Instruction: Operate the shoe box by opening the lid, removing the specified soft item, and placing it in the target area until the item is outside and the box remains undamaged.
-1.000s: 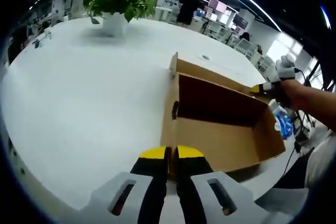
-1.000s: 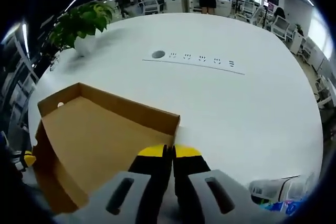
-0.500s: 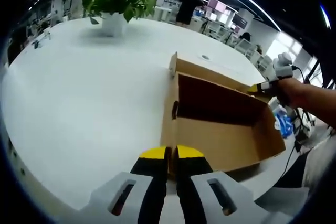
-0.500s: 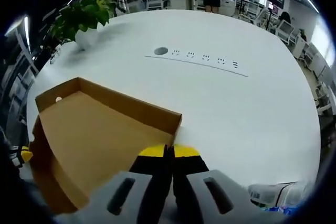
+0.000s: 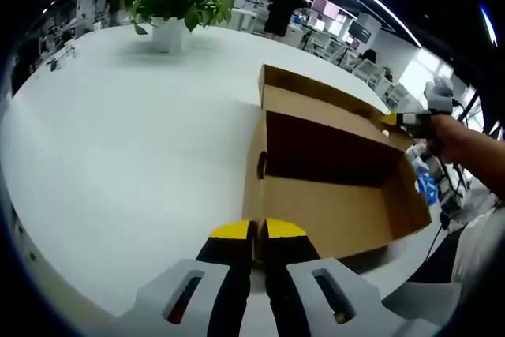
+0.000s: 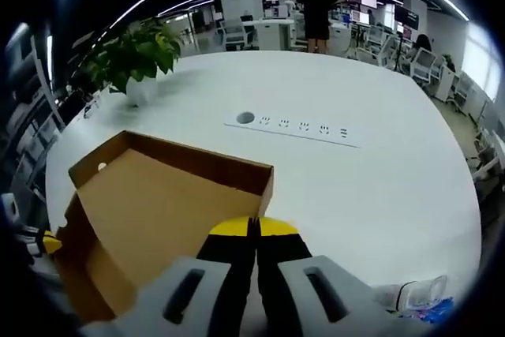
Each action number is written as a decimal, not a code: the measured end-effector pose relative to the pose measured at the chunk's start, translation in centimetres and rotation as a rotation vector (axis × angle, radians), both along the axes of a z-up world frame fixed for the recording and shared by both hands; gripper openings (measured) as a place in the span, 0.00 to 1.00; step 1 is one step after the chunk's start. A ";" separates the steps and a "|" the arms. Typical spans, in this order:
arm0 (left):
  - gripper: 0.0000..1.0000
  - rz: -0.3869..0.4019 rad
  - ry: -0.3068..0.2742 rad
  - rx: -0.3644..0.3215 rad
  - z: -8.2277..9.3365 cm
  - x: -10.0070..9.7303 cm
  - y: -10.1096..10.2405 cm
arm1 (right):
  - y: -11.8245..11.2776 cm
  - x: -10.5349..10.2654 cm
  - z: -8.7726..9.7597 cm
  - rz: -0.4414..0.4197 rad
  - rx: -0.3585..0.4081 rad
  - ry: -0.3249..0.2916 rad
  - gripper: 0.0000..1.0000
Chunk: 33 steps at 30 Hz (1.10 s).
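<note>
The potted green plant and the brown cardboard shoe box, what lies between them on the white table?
In the left gripper view, nothing: bare white table runs from the potted green plant to the brown cardboard shoe box.

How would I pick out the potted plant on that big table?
Start at the wide white table, where the brown cardboard shoe box sits near the grippers. Look to the far edge beyond the box: the potted plant stands there in a white pot, the only green, leafy thing on the table.
</note>
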State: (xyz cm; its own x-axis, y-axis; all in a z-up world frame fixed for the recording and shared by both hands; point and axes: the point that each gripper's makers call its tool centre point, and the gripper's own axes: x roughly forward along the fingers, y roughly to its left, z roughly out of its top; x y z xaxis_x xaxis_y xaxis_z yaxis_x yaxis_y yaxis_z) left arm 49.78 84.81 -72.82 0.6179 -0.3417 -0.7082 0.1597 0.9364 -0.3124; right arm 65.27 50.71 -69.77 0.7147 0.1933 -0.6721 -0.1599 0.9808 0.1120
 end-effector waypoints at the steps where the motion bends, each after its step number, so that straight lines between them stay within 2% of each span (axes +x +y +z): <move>1: 0.01 0.003 0.002 -0.004 0.0 0.0 -0.1 | 0.0 0.0 0.3 0.001 0.007 -0.019 0.00; 3: 0.01 0.008 0.003 -0.013 0.0 -0.1 -0.1 | -0.1 -0.1 0.9 0.010 -0.009 -0.050 0.00; 5: 0.01 0.008 0.003 -0.015 0.0 -0.2 -0.2 | 0.3 0.0 2.1 0.018 0.019 -0.114 0.00; 6: 0.01 0.011 0.004 -0.017 0.0 -0.2 -0.2 | 0.1 -0.2 2.1 0.017 0.007 -0.108 0.00; 8: 0.01 0.012 0.002 -0.018 0.1 -0.1 -0.2 | 0.5 -0.1 3.0 0.027 0.024 -0.162 0.00; 15: 0.01 0.021 0.000 -0.026 0.1 -0.1 -0.2 | 0.7 -0.7 4.7 0.033 0.020 -0.247 0.00; 19: 0.01 0.056 0.007 -0.067 0.1 0.0 0.0 | 1.3 -1.0 6.8 0.058 0.058 -0.356 0.00; 25: 0.01 0.074 0.007 -0.092 0.1 0.0 -0.2 | 1.5 -1.7 7.8 0.066 0.064 -0.400 0.00; 33: 0.02 0.084 0.002 -0.097 0.1 0.1 -0.2 | 2.2 -3.0 8.8 0.092 0.041 -0.427 0.00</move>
